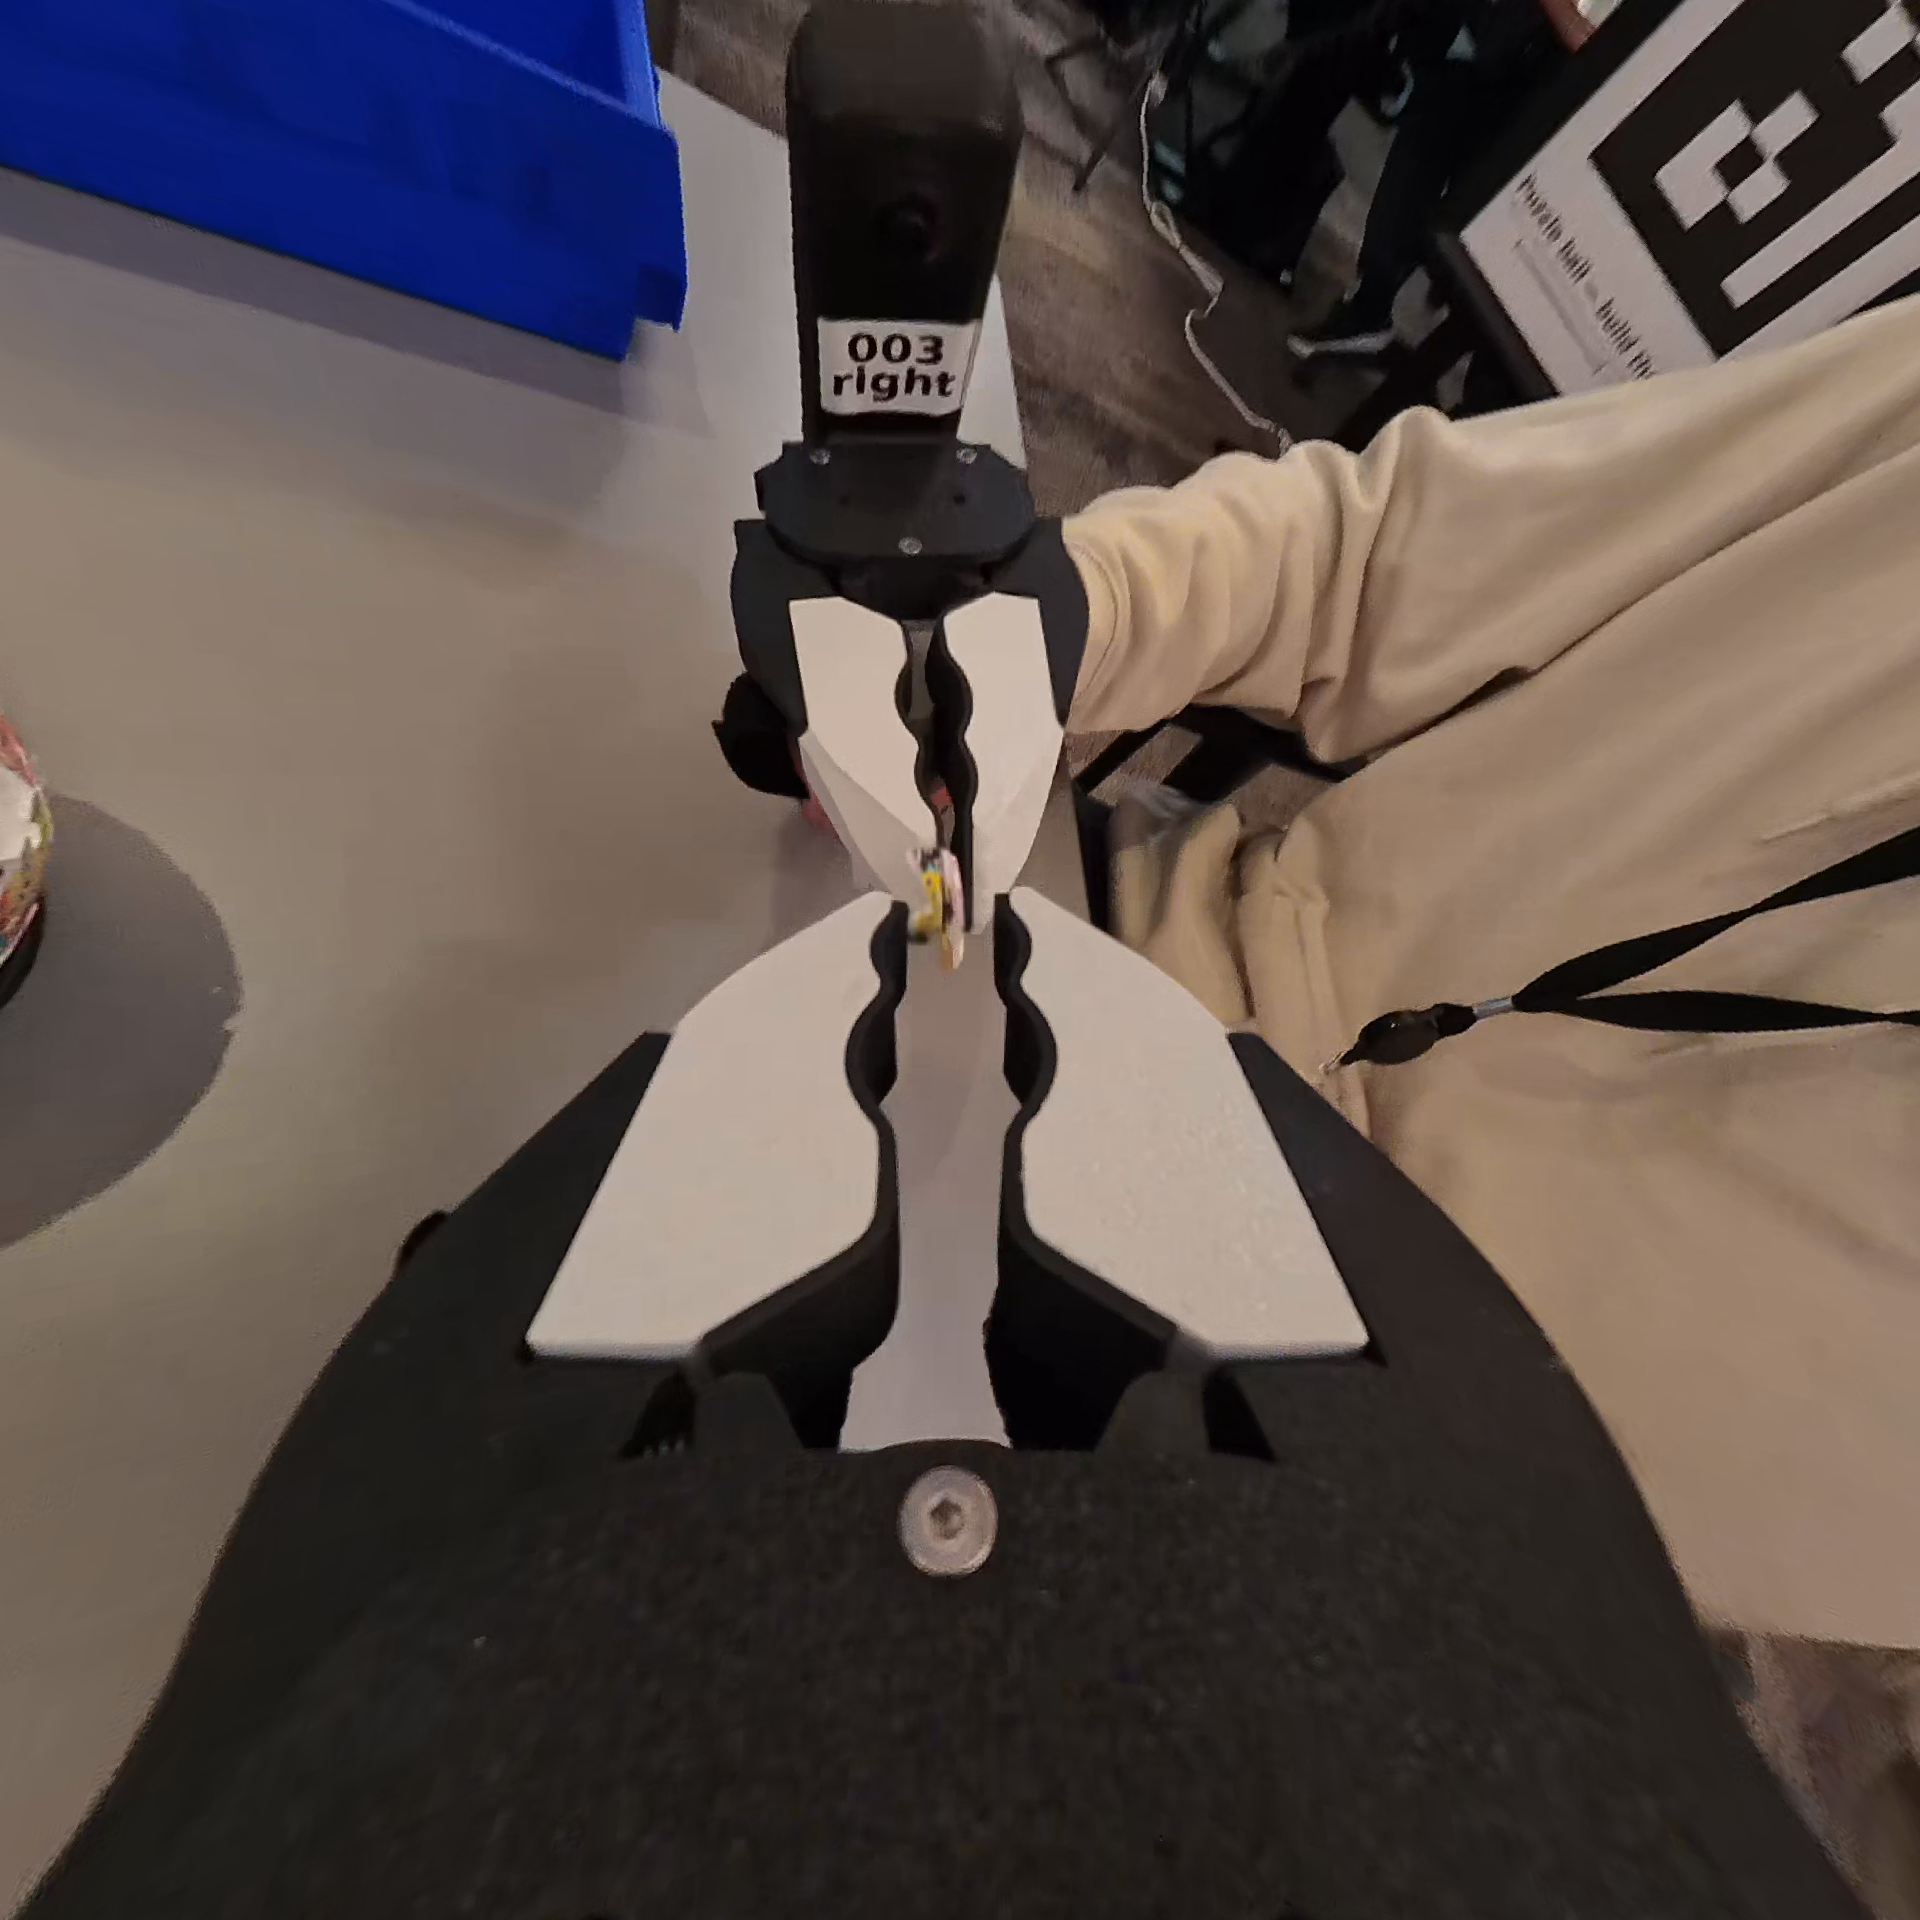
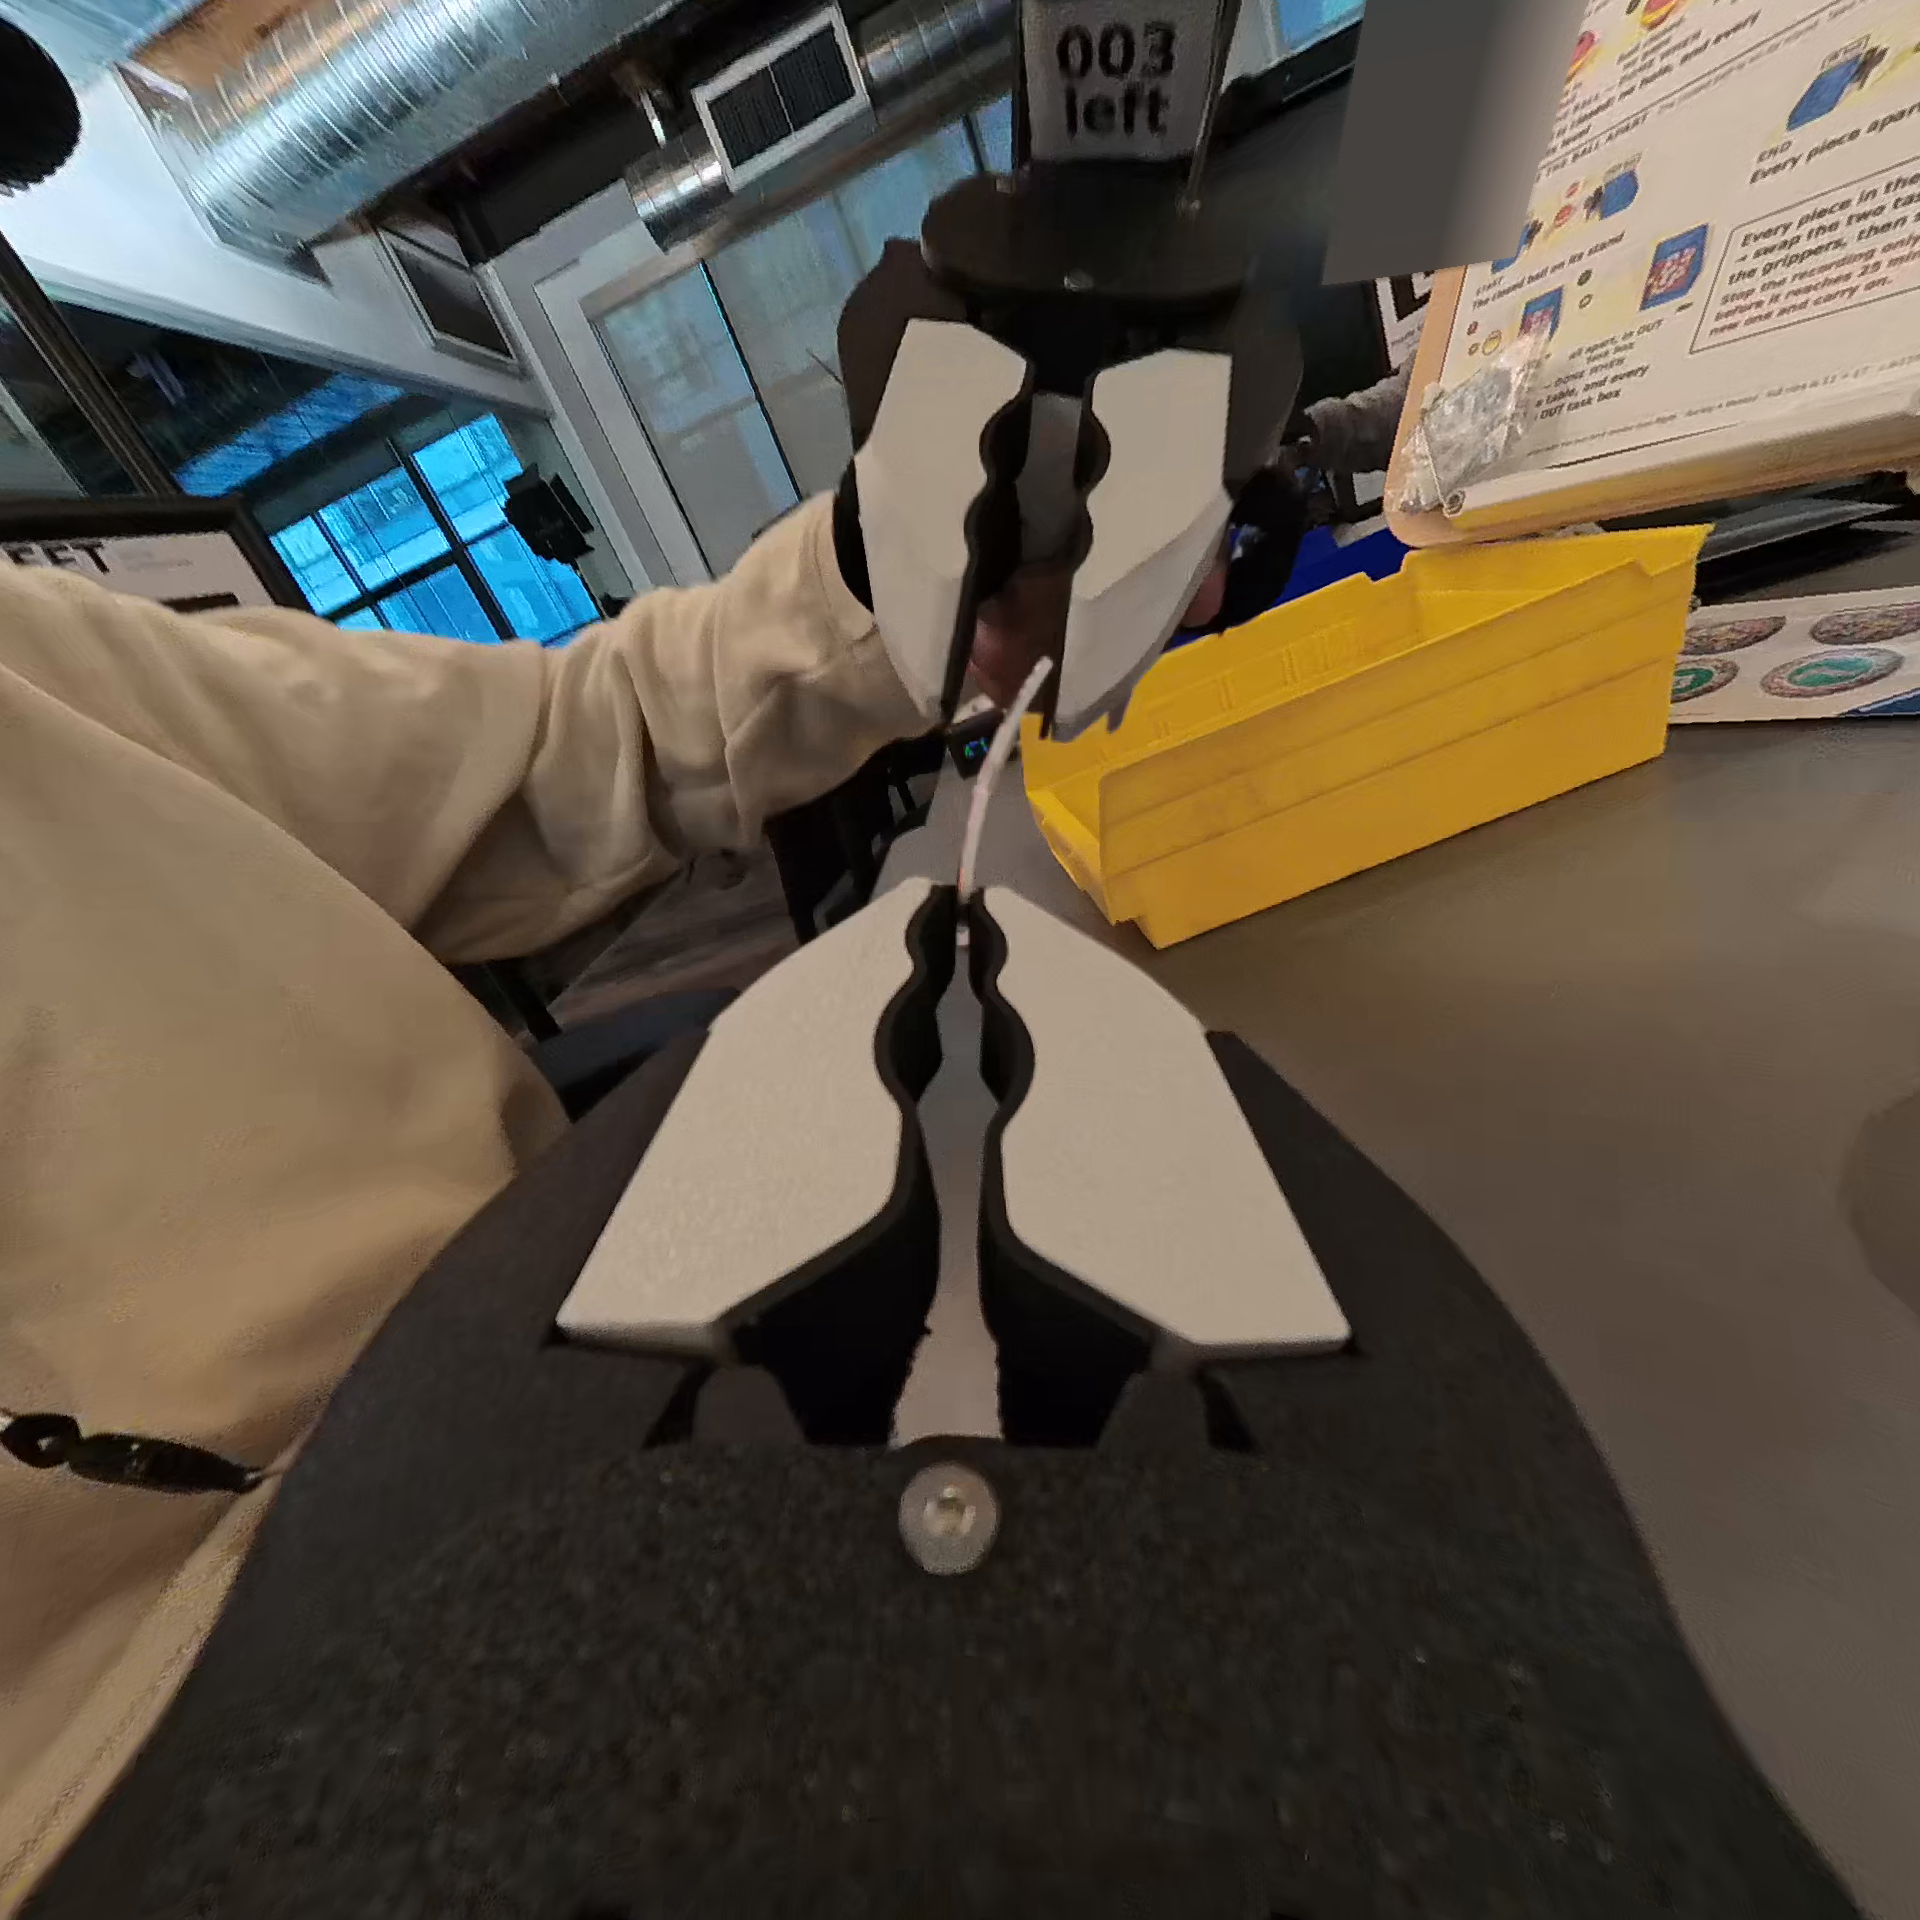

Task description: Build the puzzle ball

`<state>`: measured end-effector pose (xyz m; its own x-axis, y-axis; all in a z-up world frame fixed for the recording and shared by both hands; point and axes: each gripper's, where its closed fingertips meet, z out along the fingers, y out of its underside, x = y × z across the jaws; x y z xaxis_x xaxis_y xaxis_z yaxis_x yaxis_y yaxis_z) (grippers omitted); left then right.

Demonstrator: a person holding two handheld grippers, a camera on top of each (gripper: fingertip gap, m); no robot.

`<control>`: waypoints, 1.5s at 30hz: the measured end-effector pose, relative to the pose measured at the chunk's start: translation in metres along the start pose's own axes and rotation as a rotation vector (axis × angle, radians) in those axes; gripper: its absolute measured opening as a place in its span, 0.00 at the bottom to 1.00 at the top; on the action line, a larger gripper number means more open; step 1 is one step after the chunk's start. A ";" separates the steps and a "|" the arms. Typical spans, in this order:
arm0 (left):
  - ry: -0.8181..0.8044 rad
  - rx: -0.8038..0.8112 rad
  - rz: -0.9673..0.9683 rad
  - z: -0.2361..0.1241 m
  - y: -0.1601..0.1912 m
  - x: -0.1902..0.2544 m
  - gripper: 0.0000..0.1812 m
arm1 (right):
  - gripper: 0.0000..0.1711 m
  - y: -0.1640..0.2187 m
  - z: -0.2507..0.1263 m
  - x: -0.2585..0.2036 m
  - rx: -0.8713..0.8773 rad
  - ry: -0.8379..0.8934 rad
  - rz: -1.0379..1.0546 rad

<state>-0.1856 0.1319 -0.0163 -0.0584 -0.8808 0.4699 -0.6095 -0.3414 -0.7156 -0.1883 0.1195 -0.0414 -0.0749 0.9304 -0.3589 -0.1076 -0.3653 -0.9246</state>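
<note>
My right gripper [image 2: 961, 902] is shut on a thin, colourful puzzle piece [image 2: 995, 774], seen edge-on as a curved white strip. In the left wrist view the piece [image 1: 943, 940] sticks out of the right gripper's [image 1: 940, 878] tips. My left gripper [image 1: 945, 914] faces the right one tip to tip. Its fingers stand apart on either side of the piece's free end, with a gap showing. The partly built ball [image 1: 16, 831] sits at the left edge on a dark round mat [image 1: 114, 1039], mostly out of frame.
A blue bin [image 1: 343, 145] stands at the table's far left. A yellow bin [image 2: 1351, 727] lies on the table beyond the grippers. An instruction sheet on a board [image 2: 1704, 260] leans behind it. A person's cream sleeves [image 1: 1455, 582] hold both grippers over the table edge. My left and right fingertips are right by each other.
</note>
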 end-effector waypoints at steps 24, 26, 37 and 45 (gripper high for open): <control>-0.236 -0.326 0.133 -0.026 -0.044 -0.108 0.01 | 0.08 0.007 -0.042 0.073 -0.091 0.301 -0.153; -0.233 -0.356 0.117 -0.027 -0.047 -0.127 0.01 | 0.08 0.008 -0.041 0.072 -0.072 0.273 -0.146; -0.123 -0.421 0.041 0.001 -0.033 -0.153 0.01 | 0.09 0.020 -0.034 0.067 -0.080 0.207 -0.154; -0.117 -0.444 0.031 0.008 -0.024 -0.157 0.01 | 0.09 0.011 -0.043 0.076 -0.044 0.253 -0.161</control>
<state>-0.1553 0.2762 -0.0769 -0.0076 -0.9282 0.3721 -0.8899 -0.1634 -0.4259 -0.1525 0.1877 -0.0846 0.1894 0.9563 -0.2227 -0.0549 -0.2161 -0.9748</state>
